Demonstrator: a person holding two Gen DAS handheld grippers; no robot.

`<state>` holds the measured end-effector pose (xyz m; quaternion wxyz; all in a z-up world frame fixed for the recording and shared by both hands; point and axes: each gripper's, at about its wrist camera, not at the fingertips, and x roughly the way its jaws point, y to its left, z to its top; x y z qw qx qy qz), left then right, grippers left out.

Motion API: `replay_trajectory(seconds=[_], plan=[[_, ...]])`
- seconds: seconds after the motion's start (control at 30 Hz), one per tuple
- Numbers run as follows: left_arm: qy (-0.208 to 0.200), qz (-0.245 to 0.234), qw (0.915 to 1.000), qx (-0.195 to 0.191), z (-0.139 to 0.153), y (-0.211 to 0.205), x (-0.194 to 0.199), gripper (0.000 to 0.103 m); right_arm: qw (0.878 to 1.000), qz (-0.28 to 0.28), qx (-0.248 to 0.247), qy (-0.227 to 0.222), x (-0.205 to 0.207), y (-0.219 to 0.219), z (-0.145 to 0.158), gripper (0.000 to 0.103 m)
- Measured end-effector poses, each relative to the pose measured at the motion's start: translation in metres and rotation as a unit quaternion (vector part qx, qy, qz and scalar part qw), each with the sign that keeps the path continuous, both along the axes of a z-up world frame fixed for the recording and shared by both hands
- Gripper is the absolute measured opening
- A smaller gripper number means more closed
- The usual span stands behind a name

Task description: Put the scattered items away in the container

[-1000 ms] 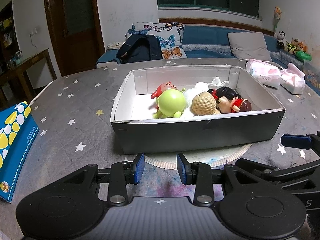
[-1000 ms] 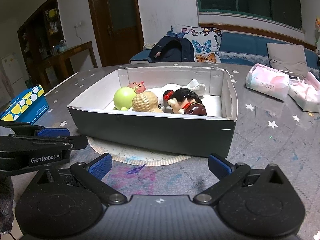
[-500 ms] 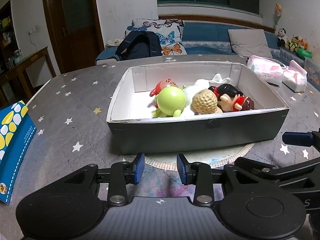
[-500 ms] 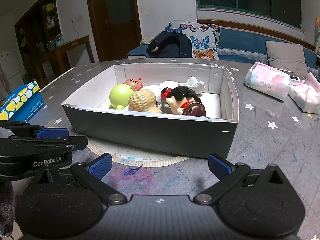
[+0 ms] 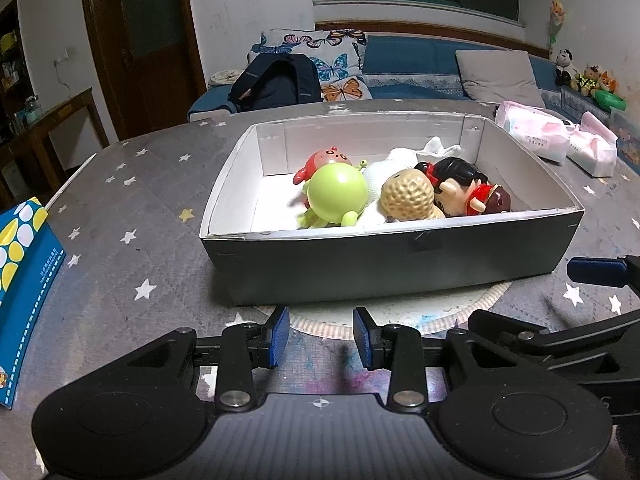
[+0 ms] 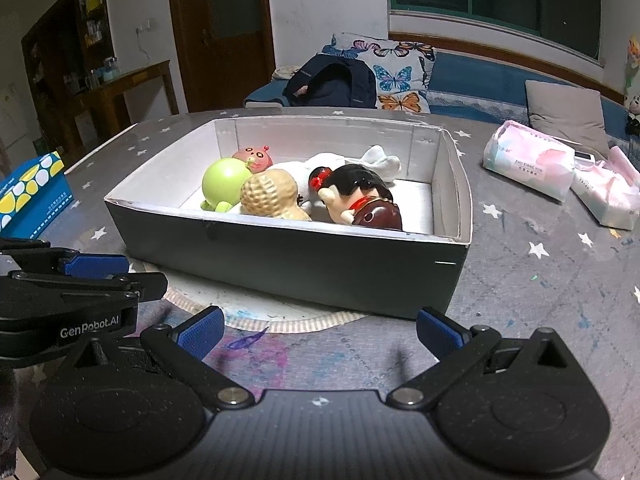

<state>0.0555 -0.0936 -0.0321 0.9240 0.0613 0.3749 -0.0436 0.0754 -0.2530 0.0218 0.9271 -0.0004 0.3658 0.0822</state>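
Ahead of both my grippers sits the grey box (image 5: 400,264), white inside, resting on a round paper mat (image 5: 460,312) on the star-printed table (image 5: 120,216). Its long axis runs left to right across my view, and one long wall faces me; from the right wrist camera the box (image 6: 304,264) looks turned slightly, with its near right corner closest.

Inside it I count 5 things, all bunched toward the middle and right. A green round toy (image 5: 336,196) lies nearest the left, with a pink-red figure (image 5: 324,160) just behind it. A tan peanut-shaped toy (image 5: 408,198) lies beside the green one, close to the near wall. To its right a black-haired doll (image 5: 464,188) lies on its side, its head toward the middle of the box and its red and brown body pointing to the right wall. A white cloth (image 5: 400,158) is under and behind them. The left third of the box floor is bare.

My left gripper (image 5: 319,336) hangs low in front of the near wall, fingers parted by a narrow gap and holding nothing. My right gripper (image 6: 318,330) is spread wide and also holds nothing.

On the table, a blue and yellow carton (image 5: 24,264) stands off to the left, and 2 pink tissue packs (image 6: 528,164) lie to the right.
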Motion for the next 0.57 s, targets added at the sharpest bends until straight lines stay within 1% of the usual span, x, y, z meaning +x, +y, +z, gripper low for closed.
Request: replay_trajectory(seconds=[0.27, 0.57], plan=[[0.002, 0.002, 1.0000, -0.002, -0.0017, 0.0001, 0.0015, 0.037, 1.000, 0.002, 0.000, 0.002, 0.0013, 0.0000, -0.0024, 0.103], [-0.012, -0.002, 0.9999, -0.005, 0.0021, 0.0005, 0.0003, 0.036, 1.000, 0.004, -0.001, -0.002, 0.0007, -0.0006, -0.0019, 0.103]])
